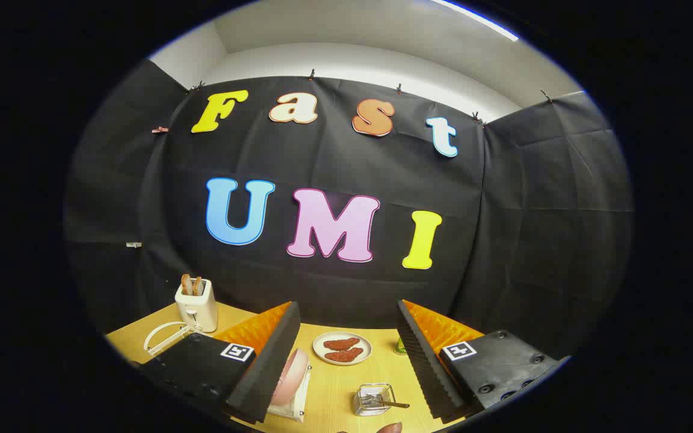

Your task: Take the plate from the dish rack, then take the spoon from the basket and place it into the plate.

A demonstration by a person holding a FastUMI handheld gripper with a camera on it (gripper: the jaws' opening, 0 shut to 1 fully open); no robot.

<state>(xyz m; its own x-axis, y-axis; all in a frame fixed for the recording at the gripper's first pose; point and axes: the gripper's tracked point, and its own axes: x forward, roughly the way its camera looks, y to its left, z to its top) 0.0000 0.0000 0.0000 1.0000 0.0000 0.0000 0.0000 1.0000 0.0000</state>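
A pink plate [291,374] leans upright in its white dish rack [289,404] beside the left finger (gripper [346,355] raised, jaws spread wide, grasping nothing).

Hand-held gripper [346,355]: ridged fingers, square tags.

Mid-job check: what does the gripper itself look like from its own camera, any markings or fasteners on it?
The gripper has two wedge-shaped fingers with ribbed inner faces. Each sits on a black block carrying a square black-and-white fiducial tag, and round screw heads show on the right block. The fingers stand open.
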